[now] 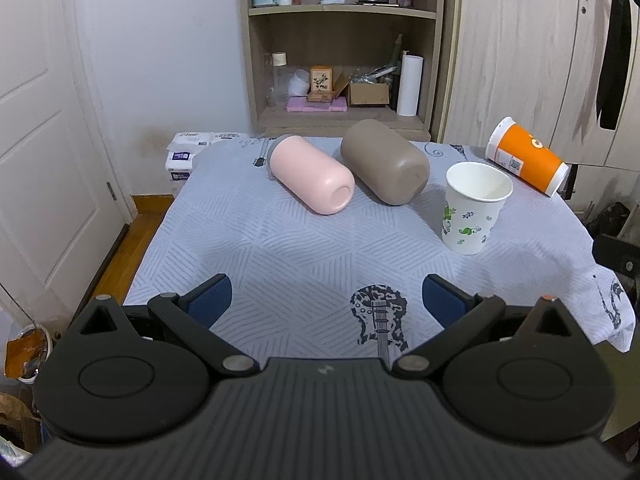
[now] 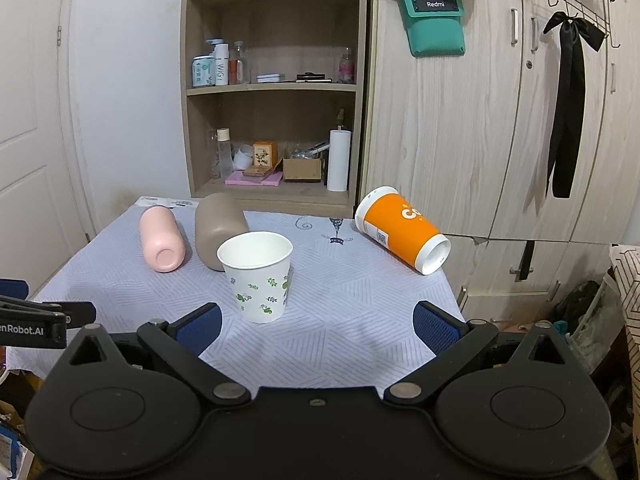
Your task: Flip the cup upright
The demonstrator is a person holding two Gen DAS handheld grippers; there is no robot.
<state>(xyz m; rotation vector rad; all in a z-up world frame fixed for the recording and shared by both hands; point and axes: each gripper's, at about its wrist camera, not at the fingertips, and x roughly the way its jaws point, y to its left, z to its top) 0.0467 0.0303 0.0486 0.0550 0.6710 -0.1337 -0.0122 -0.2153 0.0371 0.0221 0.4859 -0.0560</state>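
Both the left tool [image 1: 326, 300] and right tool [image 2: 316, 326] hang released; the white floral paper cup [image 2: 258, 276] stands upright on the counter [image 2: 360, 300] beside the toppled orange paper cup [image 2: 402, 234].

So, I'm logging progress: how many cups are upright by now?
Done: only the white floral paper cup stands upright, mouth up. In hand: nothing; the left gripper and right gripper are both open and empty. Left: the pink cup, brown cup and orange cup lie on their sides.
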